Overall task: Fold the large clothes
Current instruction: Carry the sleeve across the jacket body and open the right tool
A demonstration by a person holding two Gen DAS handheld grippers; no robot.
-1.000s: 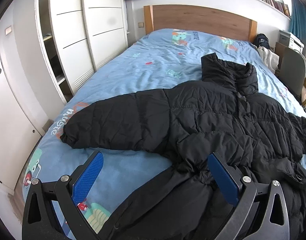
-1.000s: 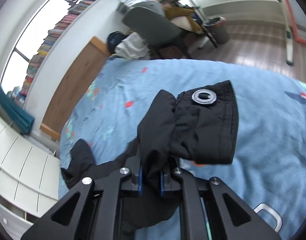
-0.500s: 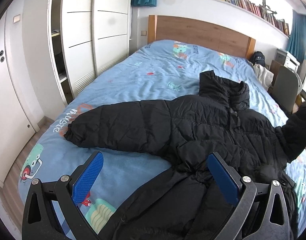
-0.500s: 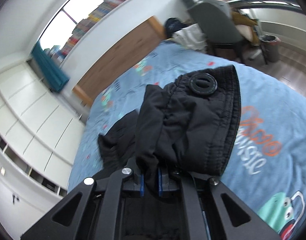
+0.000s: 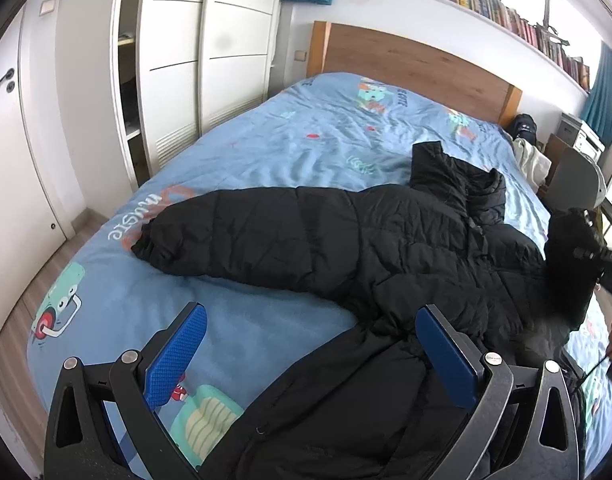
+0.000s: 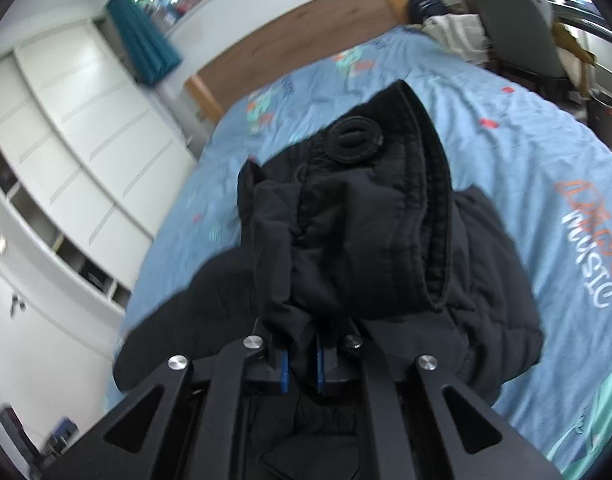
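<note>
A large black quilted jacket (image 5: 385, 264) lies spread on the blue bed (image 5: 298, 148), its left sleeve (image 5: 234, 236) stretched toward the wardrobe side. My left gripper (image 5: 309, 356) is open and empty, hovering over the jacket's lower hem. My right gripper (image 6: 302, 364) is shut on the right sleeve cuff (image 6: 369, 216), which has a round black snap, and holds it lifted above the jacket body. In the left wrist view the raised sleeve (image 5: 569, 264) shows at the right edge.
White wardrobe doors (image 5: 210, 60) stand along the bed's left side. A wooden headboard (image 5: 405, 60) is at the far end, with a bookshelf (image 5: 485, 0) above. A grey chair (image 5: 577, 176) and piled clothes (image 5: 529, 156) sit by the right side.
My right gripper has lifted the sleeve cuff off the bed and swung it inward over the jacket body. The left gripper has stayed open, its view tilting slightly up.
</note>
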